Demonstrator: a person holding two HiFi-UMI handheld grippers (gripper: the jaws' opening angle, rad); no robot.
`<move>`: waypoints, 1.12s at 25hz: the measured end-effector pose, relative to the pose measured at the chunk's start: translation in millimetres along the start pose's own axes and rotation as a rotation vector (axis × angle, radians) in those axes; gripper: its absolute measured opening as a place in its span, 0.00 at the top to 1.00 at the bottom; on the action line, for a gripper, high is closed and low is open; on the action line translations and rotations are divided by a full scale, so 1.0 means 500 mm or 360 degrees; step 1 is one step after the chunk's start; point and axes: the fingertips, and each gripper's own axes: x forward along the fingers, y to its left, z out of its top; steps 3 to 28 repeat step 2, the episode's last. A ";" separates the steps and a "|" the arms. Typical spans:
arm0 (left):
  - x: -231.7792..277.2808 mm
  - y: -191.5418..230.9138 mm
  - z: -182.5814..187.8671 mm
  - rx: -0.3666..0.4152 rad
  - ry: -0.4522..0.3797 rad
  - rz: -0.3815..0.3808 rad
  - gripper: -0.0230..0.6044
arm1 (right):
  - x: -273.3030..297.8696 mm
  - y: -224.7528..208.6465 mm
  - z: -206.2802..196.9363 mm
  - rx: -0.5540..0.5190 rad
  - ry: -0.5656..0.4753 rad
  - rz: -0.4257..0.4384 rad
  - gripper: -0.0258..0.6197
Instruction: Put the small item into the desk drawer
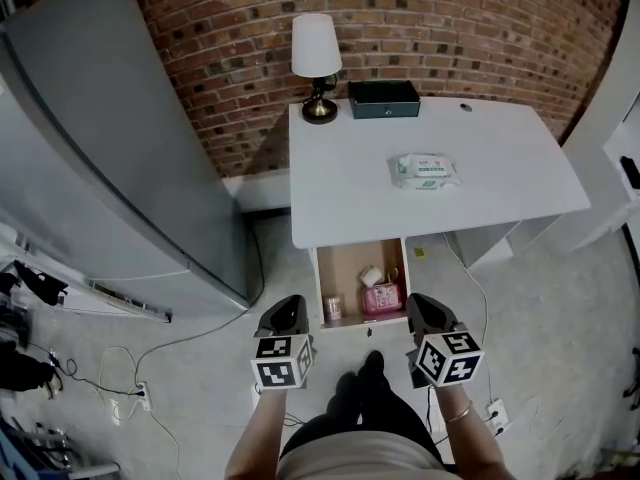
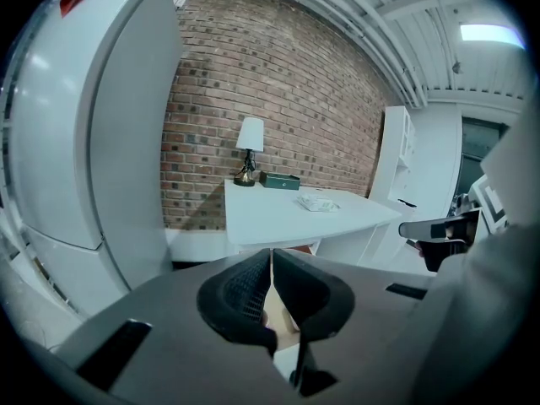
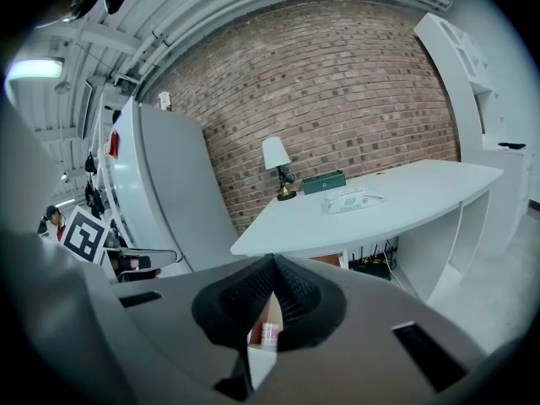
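Note:
The desk drawer (image 1: 349, 265) stands pulled open under the front edge of the white desk (image 1: 350, 198). Inside lie a pink pouch (image 1: 382, 298), a small jar (image 1: 333, 308) and a pale small item (image 1: 371, 275). A pack of wipes (image 1: 425, 171) rests on the desktop. My left gripper (image 1: 289, 306) hovers over the floor just left of the drawer's front, jaws shut and empty (image 2: 271, 258). My right gripper (image 1: 419, 304) hangs just right of the drawer, jaws together with nothing between them (image 3: 273, 264). Through its jaws I glimpse the jar (image 3: 268, 334).
A table lamp (image 1: 317, 58) and a dark green box (image 1: 383, 98) stand at the desk's back edge by the brick wall. A tall grey fridge (image 1: 100, 148) fills the left. Cables and a power strip (image 1: 140, 396) lie on the floor. My legs are below the drawer.

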 end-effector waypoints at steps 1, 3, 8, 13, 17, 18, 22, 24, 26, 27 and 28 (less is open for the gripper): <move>-0.002 0.002 0.001 0.0001 0.0000 -0.0003 0.92 | 0.000 0.002 0.000 0.0006 -0.0004 -0.0003 0.95; -0.004 0.004 0.001 0.0002 0.0001 -0.0006 0.92 | 0.000 0.004 0.001 0.0012 -0.0009 -0.0006 0.95; -0.004 0.004 0.001 0.0002 0.0001 -0.0006 0.92 | 0.000 0.004 0.001 0.0012 -0.0009 -0.0006 0.95; -0.004 0.004 0.001 0.0002 0.0001 -0.0006 0.92 | 0.000 0.004 0.001 0.0012 -0.0009 -0.0006 0.95; -0.004 0.004 0.001 0.0002 0.0001 -0.0006 0.92 | 0.000 0.004 0.001 0.0012 -0.0009 -0.0006 0.95; -0.004 0.004 0.001 0.0002 0.0001 -0.0006 0.92 | 0.000 0.004 0.001 0.0012 -0.0009 -0.0006 0.95; -0.004 0.004 0.001 0.0002 0.0001 -0.0006 0.92 | 0.000 0.004 0.001 0.0012 -0.0009 -0.0006 0.95; -0.004 0.004 0.001 0.0002 0.0001 -0.0006 0.92 | 0.000 0.004 0.001 0.0012 -0.0009 -0.0006 0.95; -0.004 0.004 0.001 0.0002 0.0001 -0.0006 0.92 | 0.000 0.004 0.001 0.0012 -0.0009 -0.0006 0.95; -0.004 0.004 0.001 0.0002 0.0001 -0.0006 0.92 | 0.000 0.004 0.001 0.0012 -0.0009 -0.0006 0.95; -0.004 0.004 0.001 0.0002 0.0001 -0.0006 0.92 | 0.000 0.004 0.001 0.0012 -0.0009 -0.0006 0.95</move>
